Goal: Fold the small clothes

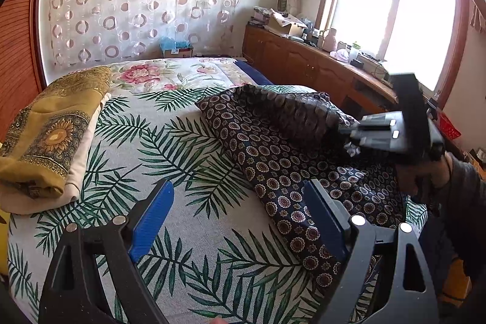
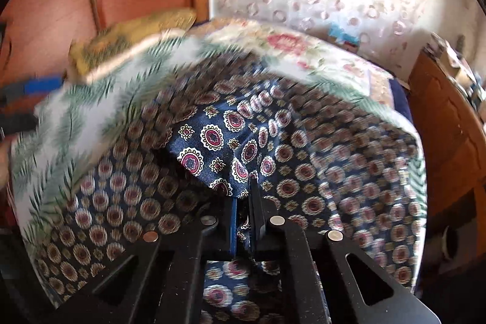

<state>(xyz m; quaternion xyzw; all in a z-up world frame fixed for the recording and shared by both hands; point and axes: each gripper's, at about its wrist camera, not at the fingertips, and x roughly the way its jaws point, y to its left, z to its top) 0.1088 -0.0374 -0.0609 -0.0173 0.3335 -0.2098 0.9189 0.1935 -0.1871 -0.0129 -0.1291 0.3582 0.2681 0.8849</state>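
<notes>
A dark navy garment with round medallion print (image 1: 282,160) lies on the palm-leaf bedspread (image 1: 158,141), at the right of the left wrist view. My left gripper (image 1: 240,217) is open and empty, its blue pads above the bedspread beside the garment's near corner. My right gripper (image 1: 349,138) is shut on a fold of the garment and holds it lifted above the rest. In the right wrist view the gripper (image 2: 244,199) pinches the navy cloth (image 2: 218,141) between closed pads; the surroundings are blurred.
A folded mustard-yellow sunflower cloth (image 1: 51,135) rests on a cream folded piece at the bed's left. A floral quilt (image 1: 170,72) lies at the far end. A wooden cabinet (image 1: 306,63) with clutter runs under the window on the right.
</notes>
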